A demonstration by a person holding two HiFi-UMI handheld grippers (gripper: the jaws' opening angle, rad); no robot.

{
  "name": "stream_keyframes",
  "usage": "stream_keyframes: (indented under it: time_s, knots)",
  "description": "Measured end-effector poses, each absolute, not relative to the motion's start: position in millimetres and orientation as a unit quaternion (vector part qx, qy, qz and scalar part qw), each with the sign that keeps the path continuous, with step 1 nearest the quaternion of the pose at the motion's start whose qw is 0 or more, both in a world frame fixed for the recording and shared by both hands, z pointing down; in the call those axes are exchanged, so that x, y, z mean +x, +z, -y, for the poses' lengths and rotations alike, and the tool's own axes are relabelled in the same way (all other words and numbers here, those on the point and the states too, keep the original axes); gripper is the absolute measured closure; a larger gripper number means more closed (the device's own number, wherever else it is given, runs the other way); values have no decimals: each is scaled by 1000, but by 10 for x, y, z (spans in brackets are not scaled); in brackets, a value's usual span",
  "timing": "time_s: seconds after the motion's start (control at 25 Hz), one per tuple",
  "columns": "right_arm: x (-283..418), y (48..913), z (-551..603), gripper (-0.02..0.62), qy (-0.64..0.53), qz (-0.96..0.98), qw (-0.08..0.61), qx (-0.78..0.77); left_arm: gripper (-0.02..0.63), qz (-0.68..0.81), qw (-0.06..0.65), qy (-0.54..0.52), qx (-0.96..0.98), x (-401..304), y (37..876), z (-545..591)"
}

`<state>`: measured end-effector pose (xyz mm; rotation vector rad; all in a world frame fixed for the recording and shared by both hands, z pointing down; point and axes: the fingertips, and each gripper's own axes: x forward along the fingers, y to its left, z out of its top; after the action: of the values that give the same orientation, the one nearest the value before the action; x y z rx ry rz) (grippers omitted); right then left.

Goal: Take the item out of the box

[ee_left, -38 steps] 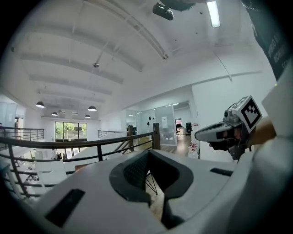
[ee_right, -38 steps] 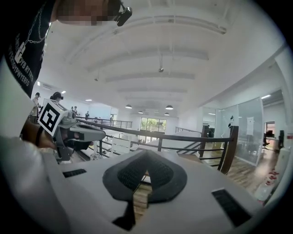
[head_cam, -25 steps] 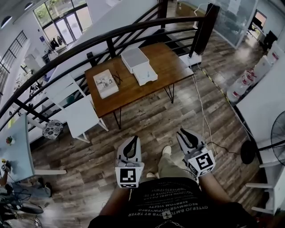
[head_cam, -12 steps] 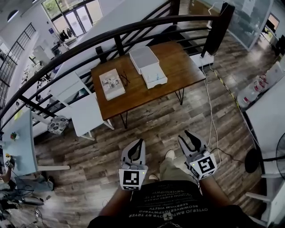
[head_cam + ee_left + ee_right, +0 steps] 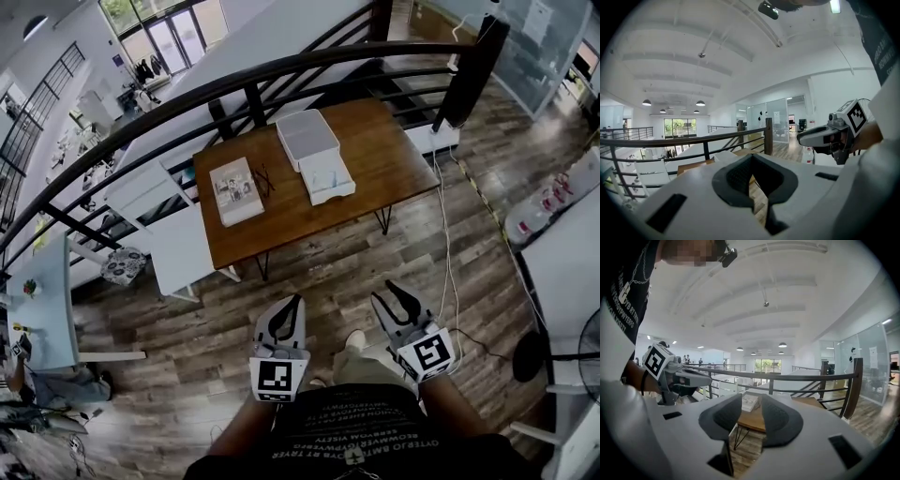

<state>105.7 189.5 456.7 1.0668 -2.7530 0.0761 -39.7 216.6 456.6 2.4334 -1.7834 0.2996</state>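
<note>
On the brown wooden table (image 5: 375, 150) stands a white box (image 5: 308, 138). An open white tray (image 5: 328, 180) lies just in front of it, and something pale lies inside. Both grippers hang low in front of my body, over the floor and well short of the table. My left gripper (image 5: 298, 302) has its fingertips together with nothing between them. The jaws of my right gripper (image 5: 394, 292) are opening and stand apart, empty. Between those jaws, the right gripper view shows the table (image 5: 752, 423) in the distance.
A flat printed book (image 5: 234, 190) and a small dark item (image 5: 264, 175) lie on the table's left part. A dark railing (image 5: 281, 70) runs behind the table. A white desk (image 5: 187, 248) stands to its left, and a cable (image 5: 441, 244) trails across the plank floor.
The head view has shifted, so the table now sits a little nearer and more to the right. Both grippers stay low by my body. The right jaws look slightly wider.
</note>
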Motion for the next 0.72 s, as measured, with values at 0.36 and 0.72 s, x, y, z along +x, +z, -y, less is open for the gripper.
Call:
stream_keyframes:
  time_s: [0.36,0.72]
  knots:
    - [1356,4450,-1251,474,13,935,83,345,600,601,44,96,792,-106,4439,-1565]
    - [1758,4513,-646,471,29,939,71,335,600,602,42,110,789,286,4421,-1016]
